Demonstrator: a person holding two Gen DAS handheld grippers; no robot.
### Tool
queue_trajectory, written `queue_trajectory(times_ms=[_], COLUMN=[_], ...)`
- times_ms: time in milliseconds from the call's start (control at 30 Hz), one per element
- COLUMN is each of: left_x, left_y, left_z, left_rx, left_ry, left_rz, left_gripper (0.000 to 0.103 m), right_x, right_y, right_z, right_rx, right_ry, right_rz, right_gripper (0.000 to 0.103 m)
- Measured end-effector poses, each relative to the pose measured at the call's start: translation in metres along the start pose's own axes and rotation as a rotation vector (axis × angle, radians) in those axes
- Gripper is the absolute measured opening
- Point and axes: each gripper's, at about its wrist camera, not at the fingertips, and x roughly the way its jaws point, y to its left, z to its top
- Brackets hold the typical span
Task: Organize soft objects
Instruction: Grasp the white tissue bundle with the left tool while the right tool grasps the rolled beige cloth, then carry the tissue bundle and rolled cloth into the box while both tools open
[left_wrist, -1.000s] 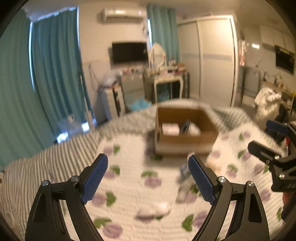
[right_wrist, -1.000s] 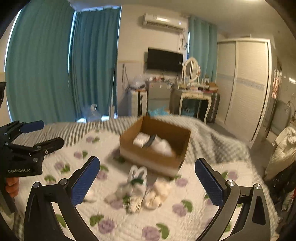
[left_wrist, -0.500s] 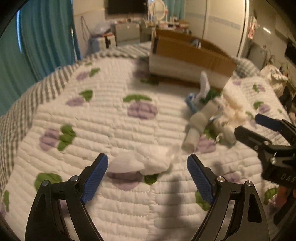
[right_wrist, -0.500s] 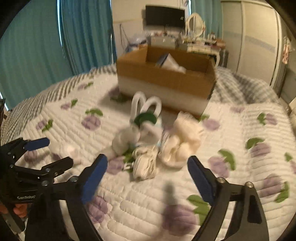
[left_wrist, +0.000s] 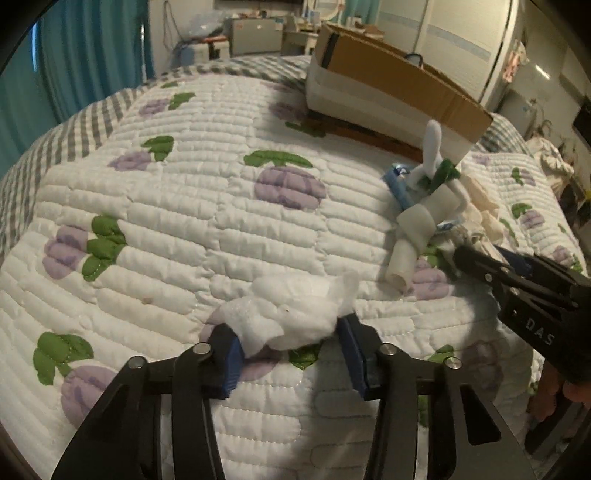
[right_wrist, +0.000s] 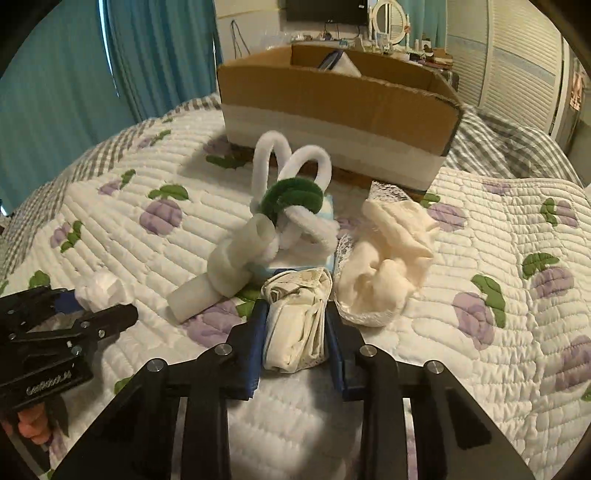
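Simultaneously, the left gripper (left_wrist: 291, 347) is clamping a tissue wad (left_wrist: 291, 310) and the right gripper (right_wrist: 295, 332) a cream bundle (right_wrist: 297, 325), seemingly awaiting lifting toward the cardboard box (right_wrist: 332, 107)

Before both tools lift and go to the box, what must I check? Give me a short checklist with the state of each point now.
1. Left tool closed on the white tissue wad: ok, blue pads press both sides.
2. Right tool closed on the cream folded cloth: ok.
3. Folded cloth free of the cream lace cloth beside it: cannot tell, they touch.
4. Cardboard box open on top: ok.
5. Room left inside the box: cannot tell, only one item shows above the rim.
6. Pipe-cleaner bundle outside both grips: ok.
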Motion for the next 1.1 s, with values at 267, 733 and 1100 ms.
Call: queue_trajectory(times_ms=[267,733,1100], left_x=[-0.033,-0.111,-0.153], left_y=[-0.011,-0.057,-0.094], left_z=[-0.007,0.03,0.103], left_rx=[0.023,0.133,0.214], left_ry=[-0.062,-0.233,-0.396], left_rz=[-0.011,0.008,-0.011], left_gripper=[0.043,0.043,0.043], right_x=[-0.044,-0.14,-0.199], right_y=[0.004,-0.002,-0.027], right_z=[-0.014,0.017,0.103], right_rx=[0.009,-0.015,-0.076], right_ry=[-0.088,-0.242,-0.411], right_rz=[0.014,0.04,0.01], right_gripper=[0.029,0.029,0.029])
